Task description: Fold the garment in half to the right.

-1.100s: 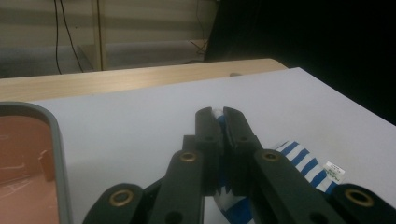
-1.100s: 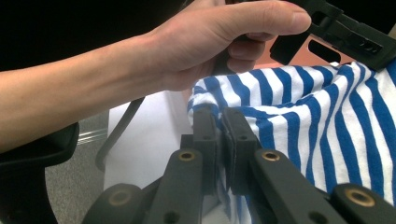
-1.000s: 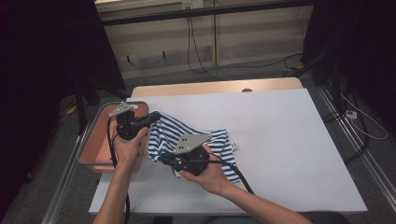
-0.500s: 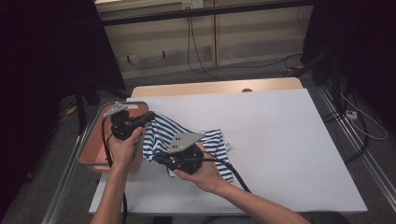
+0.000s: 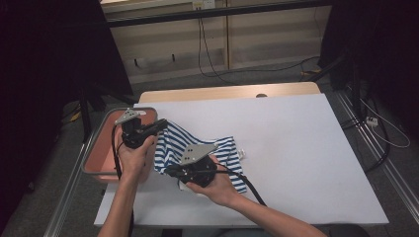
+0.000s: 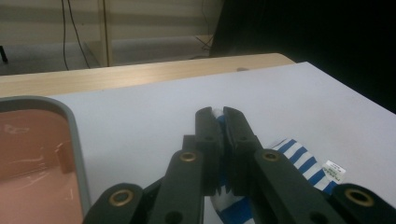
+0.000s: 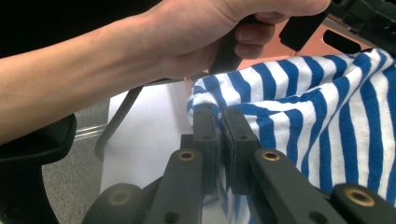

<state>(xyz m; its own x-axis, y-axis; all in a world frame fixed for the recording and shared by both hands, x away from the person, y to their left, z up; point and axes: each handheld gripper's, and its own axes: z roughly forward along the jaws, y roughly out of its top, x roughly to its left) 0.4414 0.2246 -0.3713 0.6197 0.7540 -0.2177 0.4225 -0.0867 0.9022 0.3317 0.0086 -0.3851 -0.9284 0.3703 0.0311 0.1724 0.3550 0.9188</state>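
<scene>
Near the table's (image 5: 296, 148) left edge, beside the pink tray (image 5: 101, 148), both grippers pinch the striped cloth (image 5: 173, 143). The left gripper (image 5: 157, 127) holds its upper edge raised; the right gripper (image 5: 170, 172) clamps its lower fold, hand tilted leftward.

Lighting: even overhead light on the white surface (image 5: 296, 148); room edges fall to near black. Shadows: soft, faint. Glare: none. Focus: the close views slightly soft, grainy, background blurred.

left tool (image 5: 157, 127) | moved toward tray (image 5: 101, 148) | striped cloth (image 5: 174, 144) pulled leftward, bunched
</scene>
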